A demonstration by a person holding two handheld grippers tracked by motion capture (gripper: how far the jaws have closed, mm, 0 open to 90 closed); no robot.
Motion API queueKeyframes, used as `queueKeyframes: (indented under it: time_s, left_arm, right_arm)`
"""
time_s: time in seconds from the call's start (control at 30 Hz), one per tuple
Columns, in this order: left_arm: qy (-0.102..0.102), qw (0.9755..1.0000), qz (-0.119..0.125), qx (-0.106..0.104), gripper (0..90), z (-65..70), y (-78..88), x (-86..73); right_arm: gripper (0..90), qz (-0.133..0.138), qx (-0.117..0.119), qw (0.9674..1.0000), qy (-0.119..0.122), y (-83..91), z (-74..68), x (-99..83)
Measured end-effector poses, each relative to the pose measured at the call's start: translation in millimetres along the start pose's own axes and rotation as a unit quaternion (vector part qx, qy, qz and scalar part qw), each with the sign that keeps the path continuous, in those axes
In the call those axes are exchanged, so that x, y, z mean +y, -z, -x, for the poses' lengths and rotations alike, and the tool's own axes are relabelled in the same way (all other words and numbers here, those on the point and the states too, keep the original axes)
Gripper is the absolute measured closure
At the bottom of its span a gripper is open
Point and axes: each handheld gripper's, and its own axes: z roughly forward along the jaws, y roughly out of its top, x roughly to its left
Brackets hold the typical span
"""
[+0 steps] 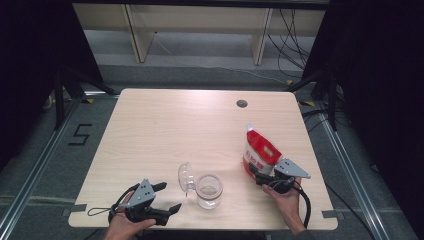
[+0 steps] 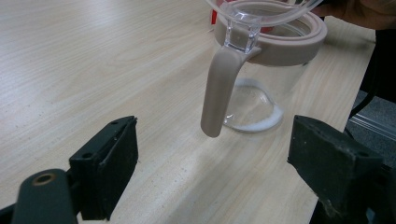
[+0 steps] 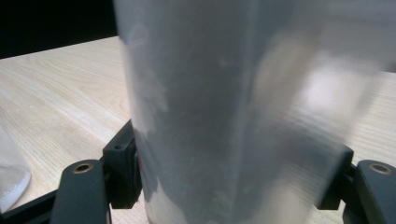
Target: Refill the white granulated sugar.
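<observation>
Left gripper waits, jaws spread wide, the clear glass jar with beige collar and handle just ahead: rigid, breakable, best steadied low on its wall. Farther off, right gripper pinches the soft red-and-white pouch low; floppy, slippery film.

Red-and-white pouch; clear glass jar with a beige rim and handle; pale wood-grain desk; black jaws beside the jar.

The table is pale wood, smooth. The jar is clear and shiny. The bag is glossy plastic.
</observation>
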Motion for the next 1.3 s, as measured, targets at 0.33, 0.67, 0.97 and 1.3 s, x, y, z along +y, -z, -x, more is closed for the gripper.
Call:
queueKeyframes:
  time_s: [0.33,0.67,0.97,1.3]
  left_arm:
    - [0.017,0.9999,-0.002,0.004,15.6,2.8,-0.3,-0.4]
    - [0.015,0.9999,-0.002,0.005,15.6,2.7,-0.2,-0.2]
    - [0.014,0.9999,-0.002,0.003,15.6,3.1,-0.6,-0.2]
    - [0.014,0.9999,0.0,0.001,15.6,2.9,-0.6,-0.1]
  right_arm:
    - [30.9,0.0,0.002,1.0,0.001,0.0,0.0,0.1]
    - [31.8,0.013,0.003,0.9999,0.004,-2.6,0.7,0.0]
    - [34.0,0.027,0.009,0.9996,0.003,-4.0,-0.5,-0.1]
    - [38.9,0.037,0.008,0.9993,0.004,-5.3,-1.1,-0.1]
